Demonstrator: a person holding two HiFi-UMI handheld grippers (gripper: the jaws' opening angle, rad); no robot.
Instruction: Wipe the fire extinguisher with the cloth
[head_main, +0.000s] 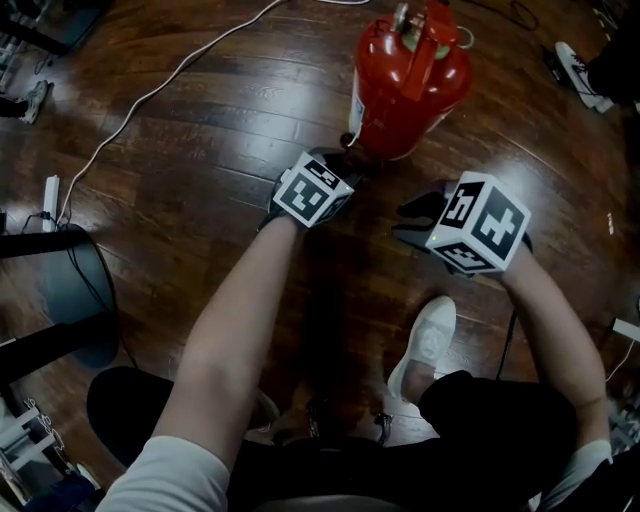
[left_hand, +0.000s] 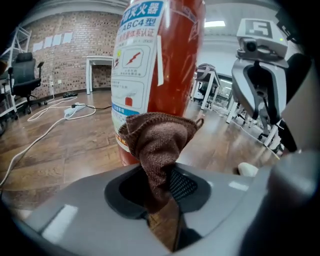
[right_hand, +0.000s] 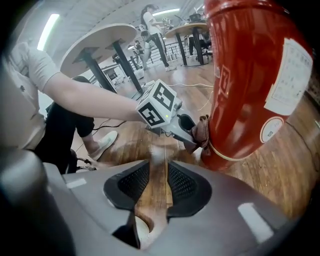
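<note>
The red fire extinguisher (head_main: 412, 85) stands upright on the dark wood floor (head_main: 230, 150). My left gripper (head_main: 352, 160) is at the extinguisher's lower left side, shut on a brown cloth (left_hand: 161, 145). The bunched cloth presses against the cylinder (left_hand: 165, 60) just below its white label (left_hand: 135, 65). In the right gripper view the cloth (right_hand: 202, 131) touches the red body (right_hand: 245, 85) near the base. My right gripper (head_main: 402, 222) hovers to the right of the base, apart from it. Its jaws (right_hand: 159, 152) stand almost together with only a thin slit, and nothing is held.
A white cable (head_main: 150, 95) runs across the floor on the left to a power strip (head_main: 50, 195). A black round stand (head_main: 70, 290) is at the left edge. The person's white shoe (head_main: 425, 345) is just below the right gripper. Tables (right_hand: 100, 45) stand farther off.
</note>
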